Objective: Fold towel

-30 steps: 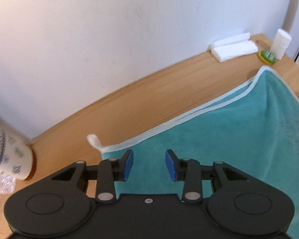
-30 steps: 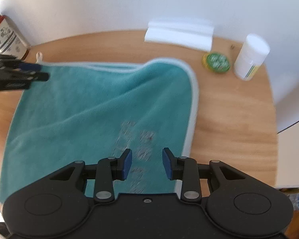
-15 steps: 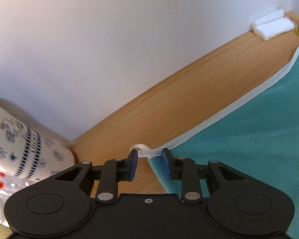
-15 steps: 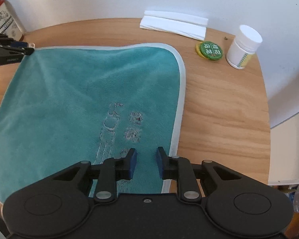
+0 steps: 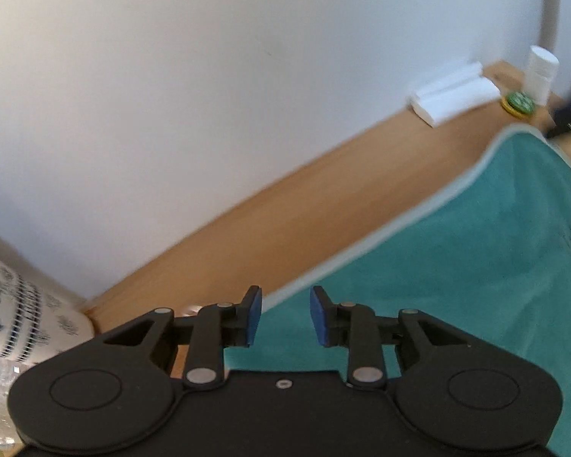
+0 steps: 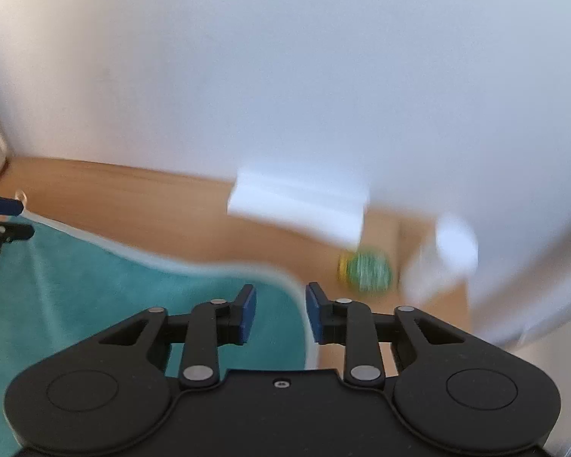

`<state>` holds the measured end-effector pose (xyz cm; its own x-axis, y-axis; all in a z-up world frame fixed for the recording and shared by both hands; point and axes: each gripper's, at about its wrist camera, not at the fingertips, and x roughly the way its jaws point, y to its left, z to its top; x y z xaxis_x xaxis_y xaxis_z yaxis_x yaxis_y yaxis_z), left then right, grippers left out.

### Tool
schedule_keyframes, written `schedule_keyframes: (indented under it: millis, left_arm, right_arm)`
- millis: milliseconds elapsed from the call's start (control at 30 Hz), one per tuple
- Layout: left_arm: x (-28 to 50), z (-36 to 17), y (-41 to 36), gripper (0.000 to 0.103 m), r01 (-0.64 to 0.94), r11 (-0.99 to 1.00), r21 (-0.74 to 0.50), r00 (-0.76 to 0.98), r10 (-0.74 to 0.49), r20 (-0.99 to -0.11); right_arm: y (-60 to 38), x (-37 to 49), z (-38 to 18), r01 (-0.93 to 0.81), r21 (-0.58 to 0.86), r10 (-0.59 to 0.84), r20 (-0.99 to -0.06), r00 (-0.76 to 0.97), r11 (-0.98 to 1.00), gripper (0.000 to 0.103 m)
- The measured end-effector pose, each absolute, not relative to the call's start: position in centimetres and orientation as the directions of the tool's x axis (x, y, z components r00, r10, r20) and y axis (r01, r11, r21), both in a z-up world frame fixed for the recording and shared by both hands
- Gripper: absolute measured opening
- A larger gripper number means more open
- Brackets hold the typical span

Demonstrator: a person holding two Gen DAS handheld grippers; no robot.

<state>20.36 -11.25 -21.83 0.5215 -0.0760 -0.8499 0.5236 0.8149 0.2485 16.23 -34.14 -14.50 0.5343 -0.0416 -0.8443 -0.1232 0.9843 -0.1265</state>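
Observation:
A teal towel [image 5: 456, 266] with a pale hem lies flat on the wooden table [image 5: 323, 198]. My left gripper [image 5: 285, 314] is open over the towel's far left corner, with the hem running between its blue pads. The right wrist view is blurred by motion. My right gripper [image 6: 278, 314] is open over the far right corner of the towel [image 6: 95, 293], the hem curving between its pads. The left gripper's fingertips [image 6: 0, 205] show at the left edge of that view, by the towel's white loop [image 6: 21, 195].
Against the white wall lie folded white cloths [image 5: 453, 95], with a green-lidded tin [image 5: 517, 103] and a white bottle [image 5: 540, 72] beside them. A patterned white container [image 5: 15, 316] stands at the table's left end. The table's right edge is close to the bottle [image 6: 449, 259].
The right gripper has swung forward from the towel's near right edge to its far right corner and opened wider. The left gripper has opened and shifted slightly right along the far hem.

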Motion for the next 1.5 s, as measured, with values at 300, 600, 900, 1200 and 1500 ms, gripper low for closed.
schedule_keyframes:
  millis: [300,600,900,1200,1500]
  left_arm:
    - [20.4,-22.5,-10.5,0.030,0.475,0.844,0.250,0.528,-0.046,-0.848]
    - [22.3,-22.9,-9.4,0.033,0.419,0.880,0.223,0.530,-0.038,-0.847]
    - [22.9,-23.1,-8.9,0.041,0.392,0.899,0.195,0.526,-0.046,-0.849]
    - [22.9,-22.1,-8.1,0.040,0.304,0.934,0.187,0.537,-0.006,-0.843]
    - [20.3,-22.4,-7.8,0.041,0.329,0.907,0.264,0.576,0.029,-0.817]
  right_arm:
    - [-37.8,18.0,-17.2,-0.096,0.017,0.055,-0.910,0.411,0.995,0.010]
    - [-41.0,16.4,-15.4,0.048,0.171,0.133,-0.892,0.432,0.984,0.002]
    - [-40.3,17.6,-16.7,0.043,0.120,0.091,-0.905,0.416,0.992,0.003]
    - [-39.5,17.2,-14.4,-0.007,-0.025,-0.018,-0.878,0.479,1.000,0.029]
    - [-37.2,14.0,-13.6,-0.138,-0.012,0.059,-0.866,0.496,0.990,0.029]
